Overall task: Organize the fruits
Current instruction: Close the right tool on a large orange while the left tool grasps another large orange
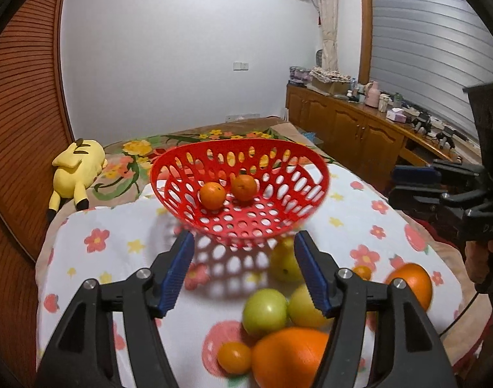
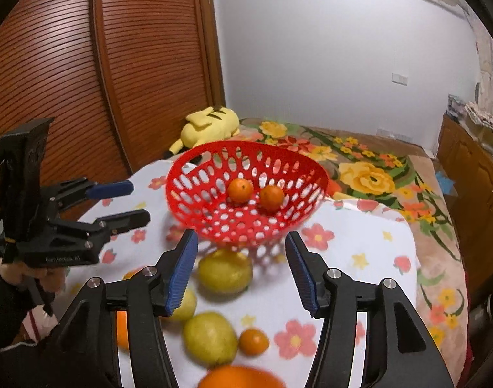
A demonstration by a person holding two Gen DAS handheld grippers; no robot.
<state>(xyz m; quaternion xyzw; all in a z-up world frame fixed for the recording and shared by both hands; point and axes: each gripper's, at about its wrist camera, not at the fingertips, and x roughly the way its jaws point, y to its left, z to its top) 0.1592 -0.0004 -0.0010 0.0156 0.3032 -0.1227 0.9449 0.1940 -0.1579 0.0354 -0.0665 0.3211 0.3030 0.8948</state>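
Note:
A red perforated basket [image 1: 169, 174] [image 2: 178, 177] stands on a flowered cloth and holds two small oranges [image 1: 212, 195] [image 2: 240, 190]. Loose fruit lies in front of it: yellow-green fruits [image 1: 265, 312] [image 2: 225, 270], a large orange [image 1: 288, 357] [image 2: 240, 378], small oranges [image 1: 234, 357] [image 2: 253, 341] and another orange [image 1: 414, 281]. My left gripper [image 1: 245, 274] is open and empty above the loose fruit; it also shows in the right wrist view [image 2: 130, 202]. My right gripper [image 2: 240, 273] is open and empty above the fruit; it also shows in the left wrist view [image 1: 408, 184].
A yellow plush toy [image 1: 75, 168] [image 2: 211, 126] lies behind the basket near a wooden slatted wardrobe [image 1: 20, 113]. A floral blanket [image 2: 369, 174] covers the bed. A wooden cabinet [image 1: 343, 126] with clutter stands at the right.

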